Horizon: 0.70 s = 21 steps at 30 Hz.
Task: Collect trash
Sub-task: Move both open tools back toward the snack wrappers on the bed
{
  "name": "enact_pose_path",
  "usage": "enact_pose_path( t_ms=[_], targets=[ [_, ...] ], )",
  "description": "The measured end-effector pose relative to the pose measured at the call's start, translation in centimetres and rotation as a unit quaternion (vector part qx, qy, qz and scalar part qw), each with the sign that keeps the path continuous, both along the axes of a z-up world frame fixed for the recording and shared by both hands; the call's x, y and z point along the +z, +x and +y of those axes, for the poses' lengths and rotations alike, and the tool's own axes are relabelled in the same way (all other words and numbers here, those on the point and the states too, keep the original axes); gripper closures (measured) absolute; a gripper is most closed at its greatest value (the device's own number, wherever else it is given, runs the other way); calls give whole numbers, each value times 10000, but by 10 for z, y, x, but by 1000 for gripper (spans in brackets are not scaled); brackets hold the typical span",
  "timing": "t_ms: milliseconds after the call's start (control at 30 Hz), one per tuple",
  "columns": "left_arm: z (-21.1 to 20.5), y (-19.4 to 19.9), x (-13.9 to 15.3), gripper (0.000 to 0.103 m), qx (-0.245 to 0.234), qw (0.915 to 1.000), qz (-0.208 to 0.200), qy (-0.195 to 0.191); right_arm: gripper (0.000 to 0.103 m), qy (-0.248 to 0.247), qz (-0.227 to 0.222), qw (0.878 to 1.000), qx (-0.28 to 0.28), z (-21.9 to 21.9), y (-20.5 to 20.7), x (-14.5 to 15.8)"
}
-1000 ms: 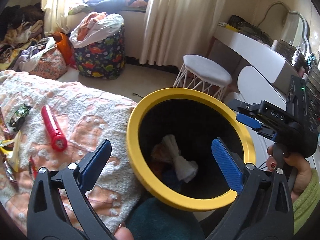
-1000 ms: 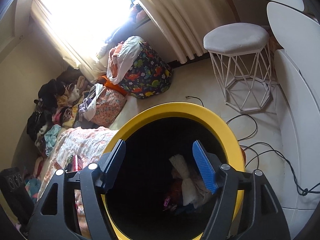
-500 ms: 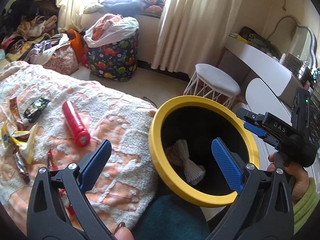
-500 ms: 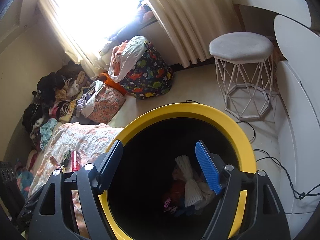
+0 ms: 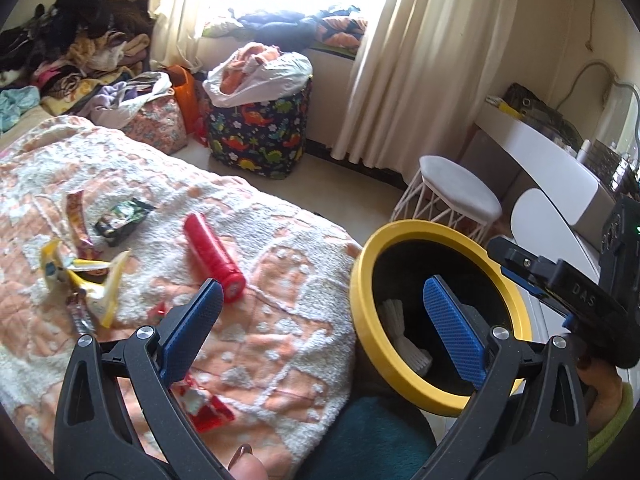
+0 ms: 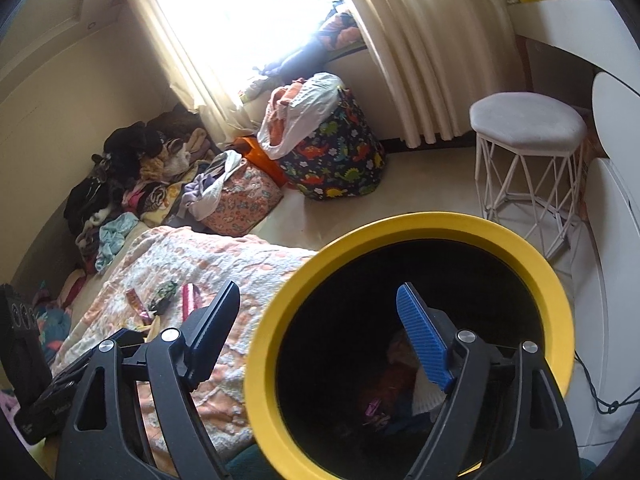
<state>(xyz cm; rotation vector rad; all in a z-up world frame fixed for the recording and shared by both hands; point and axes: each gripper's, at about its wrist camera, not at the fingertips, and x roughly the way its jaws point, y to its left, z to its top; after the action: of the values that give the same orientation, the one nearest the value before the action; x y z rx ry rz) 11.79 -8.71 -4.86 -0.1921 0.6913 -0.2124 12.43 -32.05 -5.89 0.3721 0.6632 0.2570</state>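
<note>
Gaping empty: both grippers' jaws; right (image 6: pixel 320 320) widening

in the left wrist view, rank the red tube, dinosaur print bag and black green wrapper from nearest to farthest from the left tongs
1. Red tube, on the blanket just beyond the left tongs, toward their left pad.
2. Black green wrapper, further up the blanket to the left.
3. Dinosaur print bag, on the floor under the window.

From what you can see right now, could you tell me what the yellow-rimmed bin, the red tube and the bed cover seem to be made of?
Yellow-rimmed bin: looks like moulded plastic, with a smooth matte rim of even colour; the inside is dark.
Red tube: probably plastic or coated card; smooth, slightly glossy, with a flat end cap.
Bed cover: soft woven textile, possibly chenille or terry; raised white tufts over peach patches.
</note>
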Motion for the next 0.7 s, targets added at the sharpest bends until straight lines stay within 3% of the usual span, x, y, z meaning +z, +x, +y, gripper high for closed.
enact_pose_path(
  t_ms=[700],
  targets=[
    [51, -10, 8, 11, 565, 9982, -146, -121, 20, -170, -279, 9977, 592, 60, -16, 15]
  ],
)
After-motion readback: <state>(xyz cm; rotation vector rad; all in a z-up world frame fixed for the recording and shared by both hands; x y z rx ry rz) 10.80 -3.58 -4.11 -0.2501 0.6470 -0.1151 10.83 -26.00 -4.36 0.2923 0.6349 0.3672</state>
